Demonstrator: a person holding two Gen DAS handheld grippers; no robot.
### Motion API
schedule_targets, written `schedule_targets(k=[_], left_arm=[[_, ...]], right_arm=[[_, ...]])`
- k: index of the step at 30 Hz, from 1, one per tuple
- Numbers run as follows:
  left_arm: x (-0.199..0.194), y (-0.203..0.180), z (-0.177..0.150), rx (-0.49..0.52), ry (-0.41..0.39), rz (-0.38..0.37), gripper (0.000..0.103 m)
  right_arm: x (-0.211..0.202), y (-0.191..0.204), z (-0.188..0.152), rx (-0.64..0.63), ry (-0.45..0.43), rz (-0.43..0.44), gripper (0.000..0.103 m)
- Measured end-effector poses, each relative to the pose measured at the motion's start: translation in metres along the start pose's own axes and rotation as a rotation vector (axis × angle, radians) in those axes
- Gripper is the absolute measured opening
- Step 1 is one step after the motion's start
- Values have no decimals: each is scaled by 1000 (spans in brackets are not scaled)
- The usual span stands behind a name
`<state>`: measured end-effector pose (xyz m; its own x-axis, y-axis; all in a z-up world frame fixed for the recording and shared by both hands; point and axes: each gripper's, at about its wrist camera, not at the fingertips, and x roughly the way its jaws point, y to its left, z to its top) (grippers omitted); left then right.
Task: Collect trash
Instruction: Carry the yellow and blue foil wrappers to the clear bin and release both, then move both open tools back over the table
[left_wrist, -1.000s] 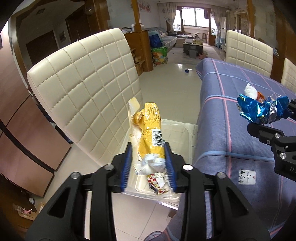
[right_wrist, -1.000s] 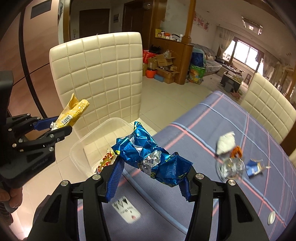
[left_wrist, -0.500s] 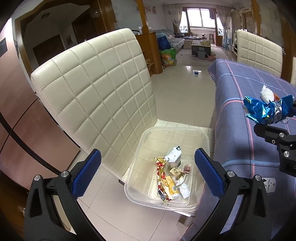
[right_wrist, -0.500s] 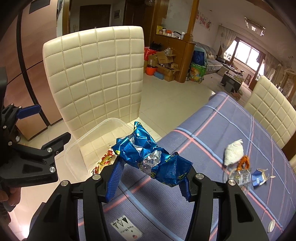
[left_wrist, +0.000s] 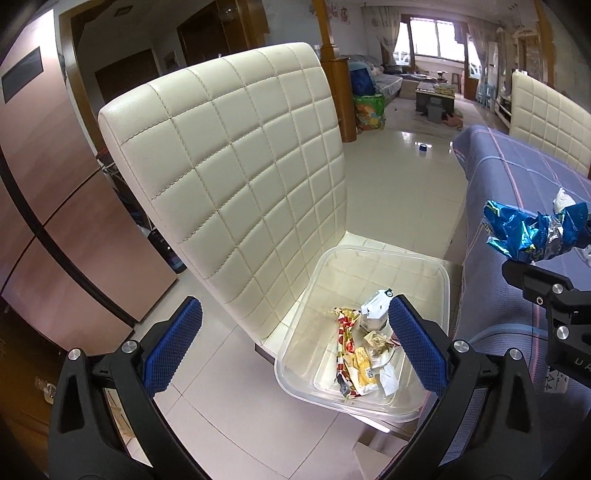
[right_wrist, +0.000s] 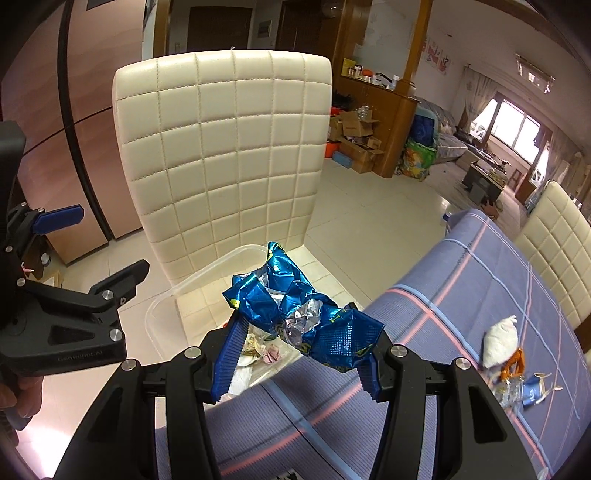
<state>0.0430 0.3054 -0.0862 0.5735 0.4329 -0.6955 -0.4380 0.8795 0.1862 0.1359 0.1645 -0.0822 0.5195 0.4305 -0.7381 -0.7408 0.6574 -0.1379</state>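
The left gripper (left_wrist: 295, 343) hangs over the near edge of the clear plastic bin (left_wrist: 424, 258) with its blue pads (left_wrist: 173, 350) spread to their widest and nothing between them; its jaws have just been opening, and the yellow snack wrapper (left_wrist: 360, 373) now lies in the bin among other scraps; beside it in the bin are a red-and-white patterned wrapper (left_wrist: 343, 325) and a small white carton (left_wrist: 375, 308), all on the bin's floor; the bin itself sits on the seat of the cream quilted chair (left_wrist: 236, 177), jutting past the seat's front edge and close against the table's side. To the right of the bin, the right gripper (right_wrist: 297, 363) clamps a crumpled blue foil bag (right_wrist: 295, 306) between its pads, the bag bulging above the fingertips; it is held over the bin's table-side rim, just above the edge of the blue striped tablecloth (right_wrist: 461, 295); part of a hand shows under the left gripper at the picture's left edge. Further from the bin, on the tablecloth, lie a white crumpled paper wad (right_wrist: 498, 338), an orange scrap (right_wrist: 515, 362) touching it, and a small blue wrapper (right_wrist: 532, 391) just beside those; beyond the table, away from the bin, stands a second cream chair (right_wrist: 554, 236).
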Motion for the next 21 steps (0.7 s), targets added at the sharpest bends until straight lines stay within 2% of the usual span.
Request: schedule_targets(k=[2, 6, 7, 21], left_arm=[[1, 2, -1, -7, 2, 3, 100], [5, 5, -3, -21, 14, 4, 100], [5, 6, -3, -24, 17, 2, 100], [-9, -2, -3, -18, 11, -35, 100]], right_arm=[[1, 1, 2, -12, -17, -12, 54], [1, 4, 4, -40, -36, -19, 78], [0, 3, 3, -43, -44, -30, 79], [-30, -42, -12, 120, -34, -41, 81]])
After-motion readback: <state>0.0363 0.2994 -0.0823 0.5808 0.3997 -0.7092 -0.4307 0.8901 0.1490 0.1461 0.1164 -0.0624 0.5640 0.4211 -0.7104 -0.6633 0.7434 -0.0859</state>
